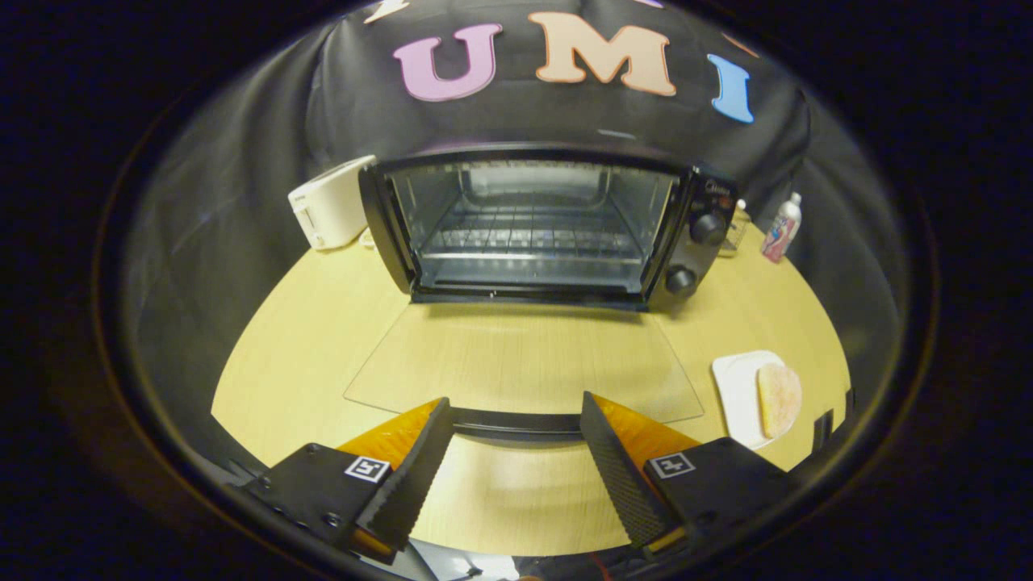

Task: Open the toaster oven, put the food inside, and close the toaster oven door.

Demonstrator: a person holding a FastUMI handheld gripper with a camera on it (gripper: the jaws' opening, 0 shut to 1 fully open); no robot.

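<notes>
**Oven door down flat, gripper spread at its handle, food off to the right**

Farthest left on the wooden table (290, 355) stands a white toaster (329, 203), just beside the left wall of the toaster oven (549, 226) and a little behind its front. The toaster oven sits straight ahead of the gripper (516, 415), well beyond the fingertips, its cavity open so the wire rack (524, 234) inside shows. Its glass door (524, 363) is swung fully down and lies flat over the table, reaching from the oven's base toward the gripper. The door's dark handle (516, 421) runs crosswise at the near edge, right between the two fingertips.

The gripper's fingers are spread wide, one to each side of the handle's span; neither pad visibly presses on it, and whether the tips touch the handle cannot be told.

On the oven's right panel are two dark knobs (707, 229), one above the other. Right of the door, near the table's edge and ahead of the right finger, a white plate (738, 387) carries a flat, pale slice of food (779, 398), lying on the plate's right part. Farther back on the right, behind the oven's control side, stands a small bottle (782, 228) with a white cap.
</notes>
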